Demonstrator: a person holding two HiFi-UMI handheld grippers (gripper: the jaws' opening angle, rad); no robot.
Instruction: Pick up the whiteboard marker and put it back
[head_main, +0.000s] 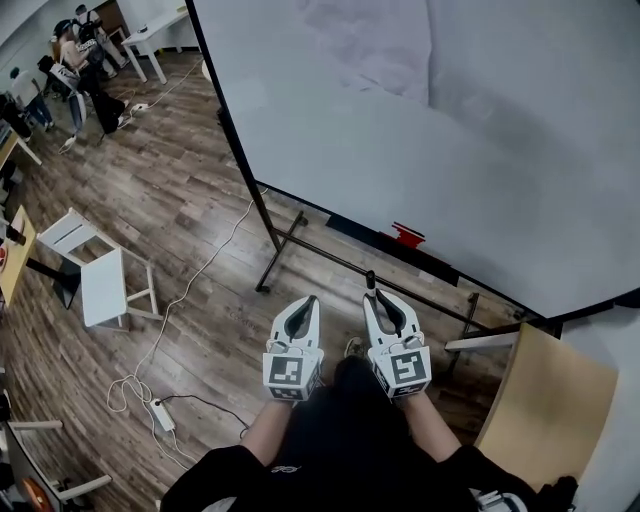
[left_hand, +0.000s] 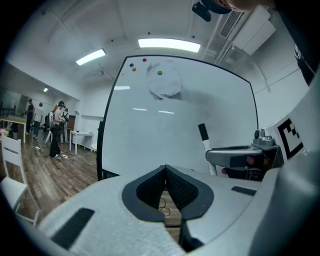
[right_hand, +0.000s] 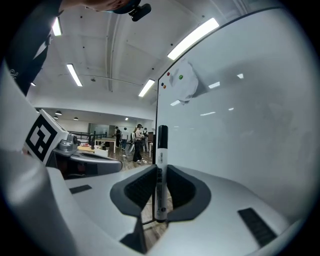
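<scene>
A white whiteboard marker (right_hand: 161, 175) with a black cap stands upright between the jaws of my right gripper (right_hand: 160, 186), which is shut on it. From the head view the same marker (head_main: 369, 282) pokes up from the right gripper (head_main: 384, 307), just short of the whiteboard (head_main: 470, 130). My left gripper (head_main: 303, 315) is held beside it, jaws shut and empty. In the left gripper view the left gripper (left_hand: 165, 176) has its tips together, and the marker (left_hand: 206, 145) shows to the right. A red object (head_main: 408, 235) sits on the board's tray.
The whiteboard stands on a black frame (head_main: 275, 250) over a wood floor. A white chair (head_main: 100, 275) stands at left, with a cable and power strip (head_main: 160, 412) on the floor. A wooden tabletop (head_main: 545, 405) lies at lower right. People (head_main: 85, 70) stand far off.
</scene>
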